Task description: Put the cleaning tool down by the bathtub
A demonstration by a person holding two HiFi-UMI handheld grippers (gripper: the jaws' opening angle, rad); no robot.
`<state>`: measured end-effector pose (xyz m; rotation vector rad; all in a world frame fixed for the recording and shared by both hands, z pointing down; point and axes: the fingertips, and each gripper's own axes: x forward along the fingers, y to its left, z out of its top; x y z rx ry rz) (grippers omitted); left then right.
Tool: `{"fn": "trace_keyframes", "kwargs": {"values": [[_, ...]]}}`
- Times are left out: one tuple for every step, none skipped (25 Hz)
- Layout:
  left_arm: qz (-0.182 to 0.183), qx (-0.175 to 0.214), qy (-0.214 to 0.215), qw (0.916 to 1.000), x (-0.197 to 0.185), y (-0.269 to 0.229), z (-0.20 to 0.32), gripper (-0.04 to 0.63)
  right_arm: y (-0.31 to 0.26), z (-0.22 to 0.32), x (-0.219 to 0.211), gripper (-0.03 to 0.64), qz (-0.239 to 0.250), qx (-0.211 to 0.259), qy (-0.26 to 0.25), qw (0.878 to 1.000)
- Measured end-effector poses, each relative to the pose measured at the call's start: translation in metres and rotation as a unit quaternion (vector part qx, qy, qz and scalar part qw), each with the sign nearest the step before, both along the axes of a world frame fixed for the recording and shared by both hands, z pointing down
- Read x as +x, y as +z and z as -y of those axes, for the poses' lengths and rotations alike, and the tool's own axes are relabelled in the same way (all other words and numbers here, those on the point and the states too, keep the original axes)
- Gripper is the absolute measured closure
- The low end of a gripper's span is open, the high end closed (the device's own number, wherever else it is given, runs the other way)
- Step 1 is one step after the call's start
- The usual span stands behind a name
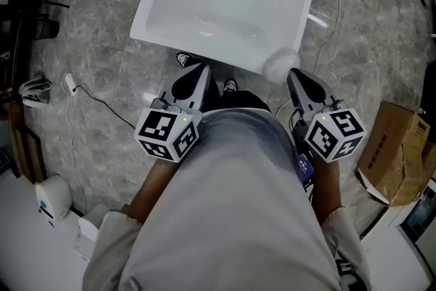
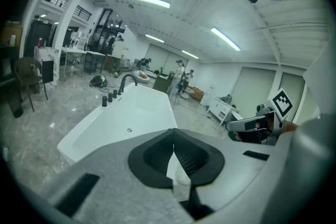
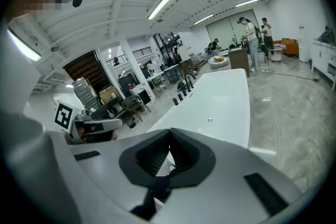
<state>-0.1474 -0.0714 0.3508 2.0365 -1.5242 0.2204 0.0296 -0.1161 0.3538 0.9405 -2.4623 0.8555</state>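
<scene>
Cleaning tool (image 1: 279, 63) at bathtub (image 1: 197, 51) rim

The tub (image 1: 225, 3) blocks the way straight ahead, its near rim close in front of the person. Bare floor (image 1: 102, 31) lies open along the tub's left side, crossed nearer in only by a thin cable (image 1: 102, 104). On the right there is free floor between the tub and a box (image 1: 398, 150), apart from a cord (image 1: 336, 17) trailing across it. A fluffy white tool (image 1: 279, 63) takes up the tub's near right corner. The person's shoes (image 1: 230, 85) stand by the near rim.
</scene>
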Motion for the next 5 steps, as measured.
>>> {"fn": "trace_keyframes", "kwargs": {"values": [[0.002, -0.002, 0.000, 1.0000, -0.0004, 0.0015, -0.0005, 0.591, 0.0005, -0.0015, -0.0024, 0.606, -0.001, 0.000, -0.006, 1.000], [0.008, -0.003, 0.003, 1.0000, 0.0000, 0.0028, -0.0008, 0.591, 0.0007, -0.0023, -0.0044, 0.606, -0.001, 0.000, -0.011, 1.000], [0.017, -0.004, 0.009, 0.9998, 0.0012, 0.0041, -0.0011, 0.591, 0.0009, -0.0024, -0.0059, 0.606, -0.001, 0.001, -0.013, 1.000], [0.028, -0.004, 0.017, 0.9995, 0.0030, 0.0054, -0.0014, 0.591, 0.0011, -0.0023, -0.0070, 0.606, -0.001, 0.001, -0.015, 1.000], [0.039, -0.004, 0.025, 0.9989, 0.0050, 0.0067, -0.0018, 0.591, 0.0013, -0.0021, -0.0080, 0.606, -0.001, 0.001, -0.016, 1.000]]}}
